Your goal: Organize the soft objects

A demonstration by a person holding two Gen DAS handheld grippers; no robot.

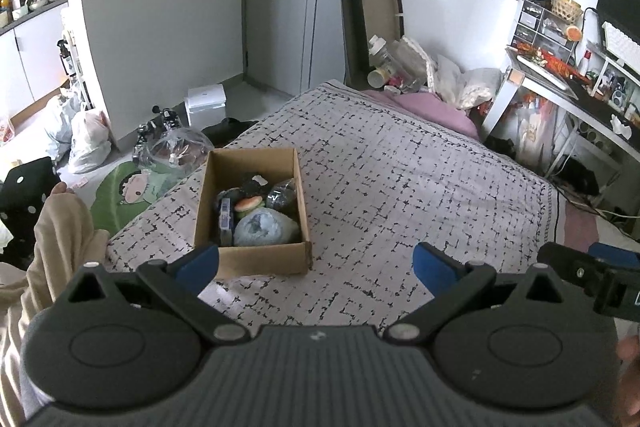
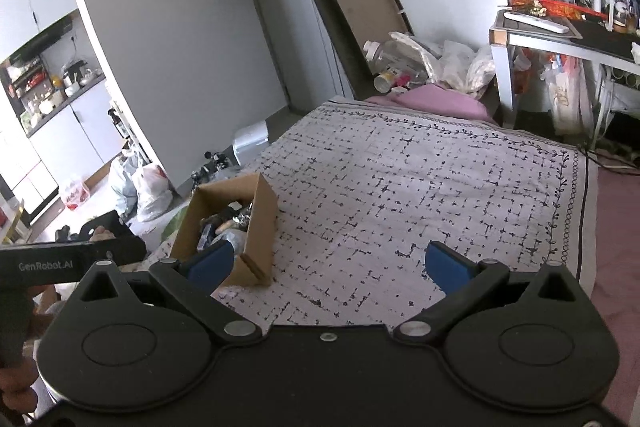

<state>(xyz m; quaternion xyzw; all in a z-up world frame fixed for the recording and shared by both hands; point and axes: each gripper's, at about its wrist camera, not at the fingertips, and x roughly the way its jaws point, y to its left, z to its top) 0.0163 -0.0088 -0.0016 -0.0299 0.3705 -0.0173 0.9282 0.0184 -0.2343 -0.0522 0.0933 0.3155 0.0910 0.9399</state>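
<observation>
A cardboard box (image 1: 252,211) sits near the left edge of the bed (image 1: 400,187), filled with soft items, a pale blue bundle (image 1: 264,231) nearest. The patterned cover around it lies bare. Left gripper (image 1: 316,265) and right gripper (image 2: 328,263) hover nearby, fingers spread, holding nothing. This fits either sorting finished or unpacking ahead.

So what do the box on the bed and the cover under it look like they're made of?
The box looks like plain brown corrugated cardboard: matte, with raw edges and folded corners. The bed cover looks like soft woven or quilted fabric, matte, pale with a dark printed grid and slight wrinkles; the exact fibre can't be told.
</observation>
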